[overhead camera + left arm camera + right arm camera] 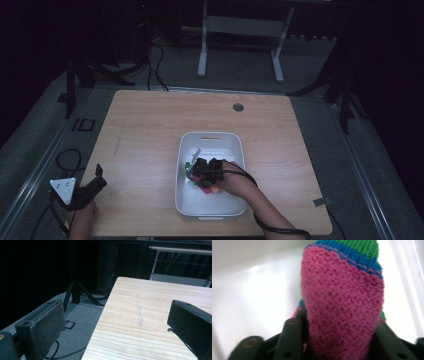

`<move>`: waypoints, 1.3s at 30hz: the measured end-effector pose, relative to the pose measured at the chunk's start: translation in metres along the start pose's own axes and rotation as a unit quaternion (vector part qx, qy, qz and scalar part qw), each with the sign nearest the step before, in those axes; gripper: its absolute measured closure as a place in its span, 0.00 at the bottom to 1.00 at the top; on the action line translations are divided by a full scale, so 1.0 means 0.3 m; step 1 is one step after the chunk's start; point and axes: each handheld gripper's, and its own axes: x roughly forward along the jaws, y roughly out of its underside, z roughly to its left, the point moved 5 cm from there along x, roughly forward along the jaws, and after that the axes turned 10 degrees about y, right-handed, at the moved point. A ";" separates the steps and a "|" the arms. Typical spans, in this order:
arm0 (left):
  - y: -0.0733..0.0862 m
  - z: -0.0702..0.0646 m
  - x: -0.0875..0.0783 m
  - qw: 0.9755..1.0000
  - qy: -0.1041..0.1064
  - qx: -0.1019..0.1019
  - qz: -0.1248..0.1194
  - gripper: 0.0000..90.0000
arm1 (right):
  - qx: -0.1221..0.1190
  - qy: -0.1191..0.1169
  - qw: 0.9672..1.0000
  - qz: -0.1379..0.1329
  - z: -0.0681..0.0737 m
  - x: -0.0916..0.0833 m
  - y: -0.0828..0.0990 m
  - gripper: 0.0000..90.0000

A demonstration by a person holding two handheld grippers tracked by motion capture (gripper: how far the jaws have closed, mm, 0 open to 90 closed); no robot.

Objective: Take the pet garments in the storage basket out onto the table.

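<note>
Inside the white rectangular plastic bin (pixel 210 140), the right gripper (pixel 206 171) clamped a pink, blue and green knitted item (pixel 342 302), not yet removed, while the left gripper (pixel 80 192), well apart from the bin at the worktop (pixel 150 125) edge, held its jaws wide and empty.

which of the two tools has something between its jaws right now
The right tool, down in the white bin, with a pink knitted piece between its jaws. The left tool is open.
</note>
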 end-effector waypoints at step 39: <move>0.000 0.002 0.000 1.000 -0.004 -0.001 0.000 0.02 | 0.113 0.062 0.973 -0.191 -0.307 -0.560 0.112 0.77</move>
